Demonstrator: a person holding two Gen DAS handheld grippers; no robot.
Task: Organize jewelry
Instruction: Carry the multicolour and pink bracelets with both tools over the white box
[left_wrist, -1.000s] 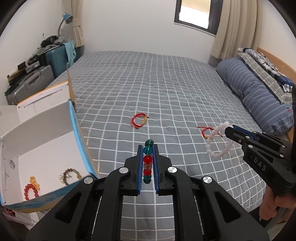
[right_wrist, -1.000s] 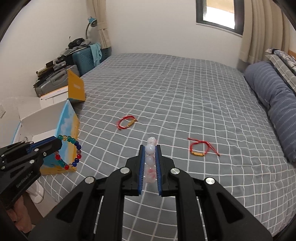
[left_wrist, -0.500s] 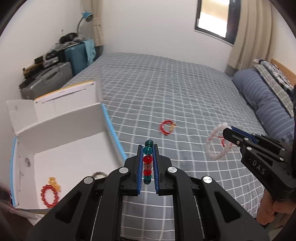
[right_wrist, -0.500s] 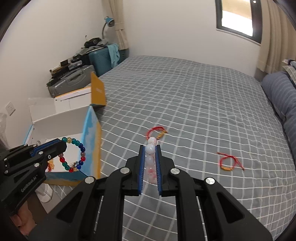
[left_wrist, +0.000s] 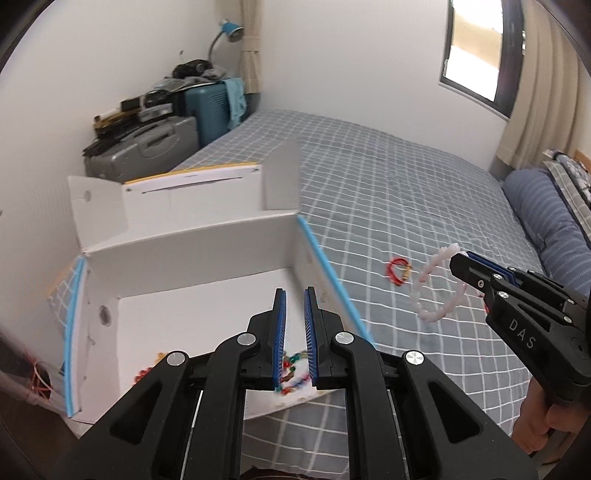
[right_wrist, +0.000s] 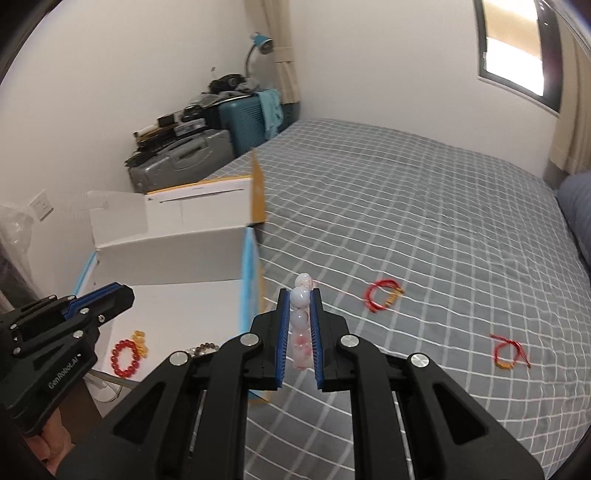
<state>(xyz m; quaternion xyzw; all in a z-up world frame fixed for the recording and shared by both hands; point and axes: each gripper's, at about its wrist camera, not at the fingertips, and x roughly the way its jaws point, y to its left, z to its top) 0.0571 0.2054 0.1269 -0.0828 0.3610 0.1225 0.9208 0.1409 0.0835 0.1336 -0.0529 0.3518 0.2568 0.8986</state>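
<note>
where it pinched the multicolour bracelet (left_wrist: 293, 373), left gripper (left_wrist: 294, 325) now gapes; right gripper (right_wrist: 300, 317) still clamps pale bracelet (right_wrist: 300, 325).

Multicoloured bead bracelet (left_wrist: 292, 373) blurs inside the white box (left_wrist: 192, 236). Pale pink bead bracelet (right_wrist: 301, 325) hangs pinched above the bedspread.

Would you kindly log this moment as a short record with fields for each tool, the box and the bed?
left tool: open, over the box, nothing between its fingers
multicolour bracelet: blurred, below the left tool, inside the box
right tool: shut on the pale bracelet, over the bed beside the box
box: open, white; also holds a red bead bracelet, amber beads and brown beads
bed: two red cord bracelets lie on it
</note>
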